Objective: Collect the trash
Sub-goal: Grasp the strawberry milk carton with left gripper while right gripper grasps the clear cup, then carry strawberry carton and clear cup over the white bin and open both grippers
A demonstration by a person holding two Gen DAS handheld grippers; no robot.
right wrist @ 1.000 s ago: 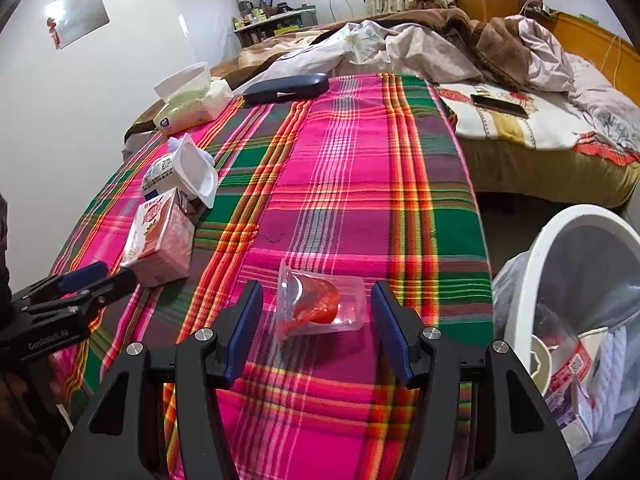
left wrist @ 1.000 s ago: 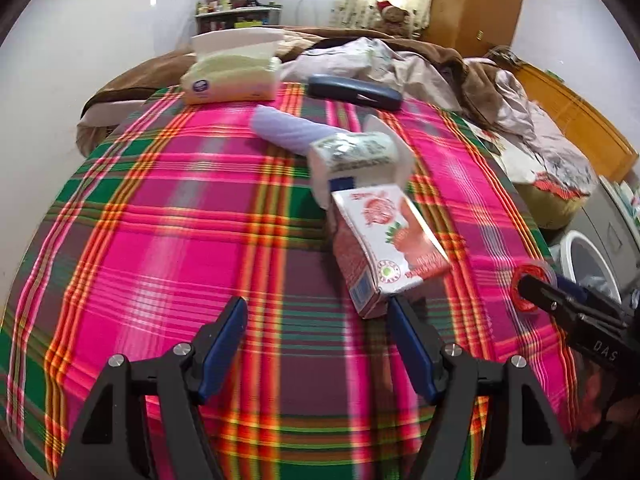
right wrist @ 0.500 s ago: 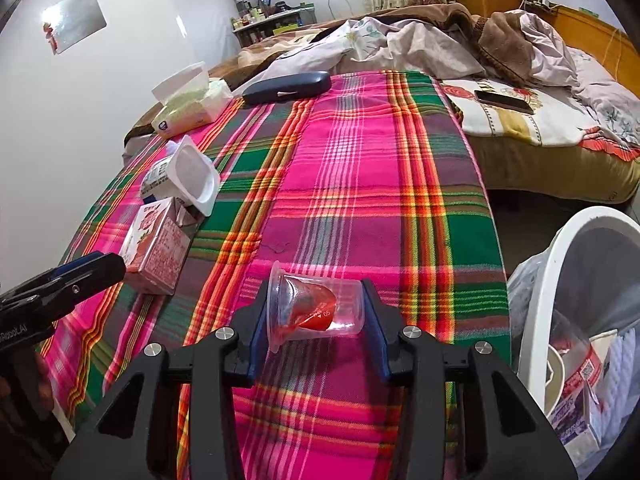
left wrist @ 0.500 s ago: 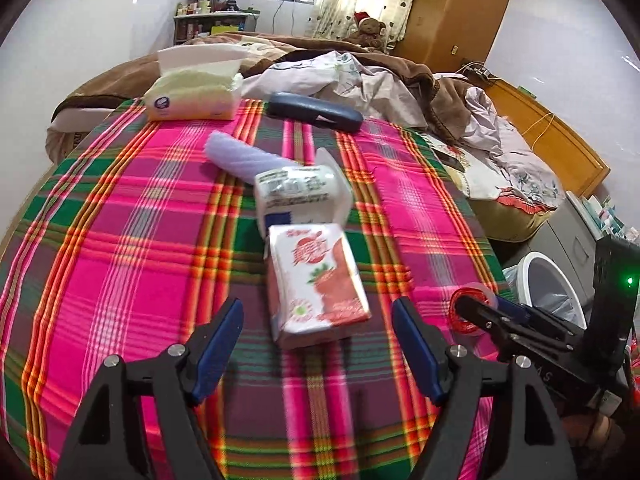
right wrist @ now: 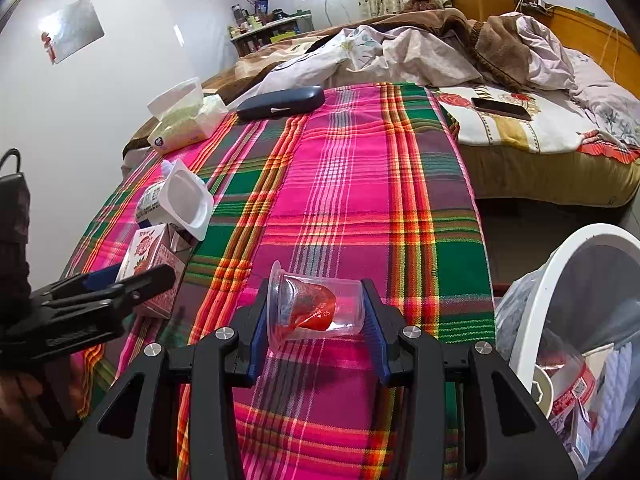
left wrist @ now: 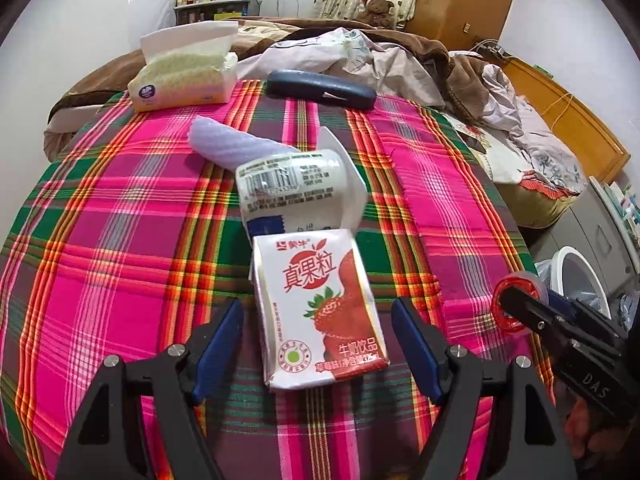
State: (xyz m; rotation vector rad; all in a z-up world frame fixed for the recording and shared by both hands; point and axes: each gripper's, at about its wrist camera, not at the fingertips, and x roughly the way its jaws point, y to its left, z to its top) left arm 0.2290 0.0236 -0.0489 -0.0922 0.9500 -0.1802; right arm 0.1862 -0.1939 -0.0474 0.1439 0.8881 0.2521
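A strawberry milk carton (left wrist: 320, 304) lies flat on the plaid cloth (left wrist: 120, 240). My left gripper (left wrist: 318, 322) is open and straddles it, blue pads close to its sides but not pressing. Just behind it a white yoghurt cup (left wrist: 292, 192) lies on its side, with a lilac foam wrapper (left wrist: 232, 148) beyond. My right gripper (right wrist: 316, 316) is shut on a clear plastic cup (right wrist: 316, 308) with red residue, held sideways just above the cloth. That cup (left wrist: 516, 300) also shows at the right of the left wrist view. The left gripper's fingers (right wrist: 120, 280) show by the carton (right wrist: 152, 264).
A white bin (right wrist: 560, 280) lined with a bag and holding trash stands right of the table. A tissue pack (left wrist: 184, 76) and a dark case (left wrist: 320, 90) lie at the far edge. Behind is an unmade bed with a phone (right wrist: 500, 109).
My right gripper closed on the clear cup and raised it slightly. My left gripper moved across until the carton lay centred between its open fingers.
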